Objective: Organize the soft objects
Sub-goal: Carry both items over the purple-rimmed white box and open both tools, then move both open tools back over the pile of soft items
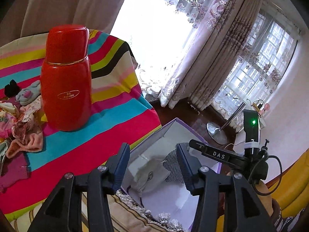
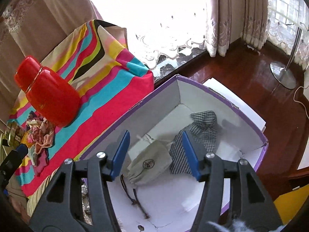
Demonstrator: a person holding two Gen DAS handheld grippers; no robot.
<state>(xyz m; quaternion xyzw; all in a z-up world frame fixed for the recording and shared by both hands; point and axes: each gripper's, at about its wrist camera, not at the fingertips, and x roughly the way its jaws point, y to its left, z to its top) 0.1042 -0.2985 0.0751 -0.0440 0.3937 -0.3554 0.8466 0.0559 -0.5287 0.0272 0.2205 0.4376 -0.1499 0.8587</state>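
Note:
A purple-edged cardboard box (image 2: 179, 94) stands on the floor beside the striped cloth (image 2: 108, 104). Inside lie a beige drawstring pouch (image 2: 150, 162) and a black-and-white checked pouch (image 2: 200, 133). My right gripper (image 2: 156, 154) is open and empty, above the box over both pouches. My left gripper (image 1: 153, 166) is open and empty, above the box (image 1: 170, 129) near its cloth-side wall. A pile of small soft items (image 1: 21, 119), with a grey plush (image 1: 27, 93) and a black piece (image 1: 11, 89), lies on the striped cloth (image 1: 108, 123). It also shows in the right wrist view (image 2: 41, 137).
A tall red thermos (image 1: 65, 79) stands on the striped cloth next to the pile; it also shows in the right wrist view (image 2: 48, 94). A floor lamp base (image 2: 283, 75) stands on the dark wood floor by the curtains. A yellow seat (image 1: 293, 185) is at right.

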